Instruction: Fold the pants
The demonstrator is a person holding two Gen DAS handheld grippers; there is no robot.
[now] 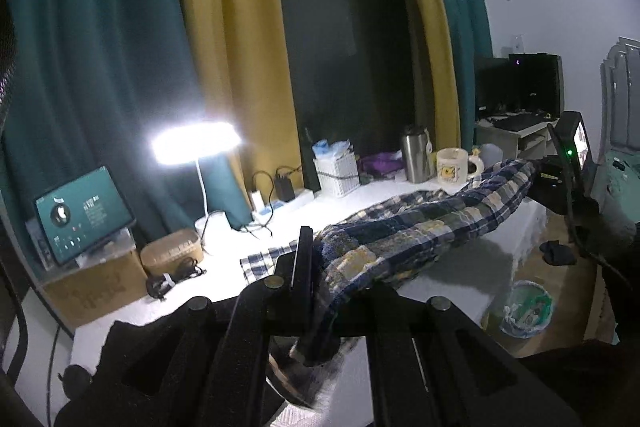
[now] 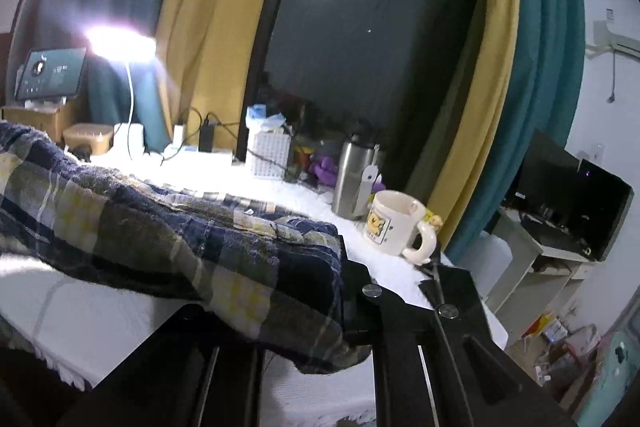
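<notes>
Pants (image 1: 420, 227), one plaid flannel pair, hang stretched in the air between two grippers above the white tabletop (image 1: 224, 267), with a loose end trailing on the surface at 9 o'clock of the left gripper. Left gripper (image 1: 320, 267) is closed on one end of the fabric, which bunches between its fingers. Right gripper (image 2: 384, 267) has cloth pinned at its left finger, but how far its fingers stand apart I cannot tell.

Risks, as judged: the grip on each end looks shallow, so a sharp pull could slip the cloth free and drop the span. One cream mug (image 2: 396, 227) and one steel flask (image 2: 354, 183) stand at 12 o'clock of the right gripper, near the cloth; a sweep of fabric could tip either. One lit desk lamp (image 1: 196, 147), one white basket (image 1: 336, 173) and one tablet (image 1: 82, 215) sit farther back, with charger cables that could snag the trailing end
</notes>
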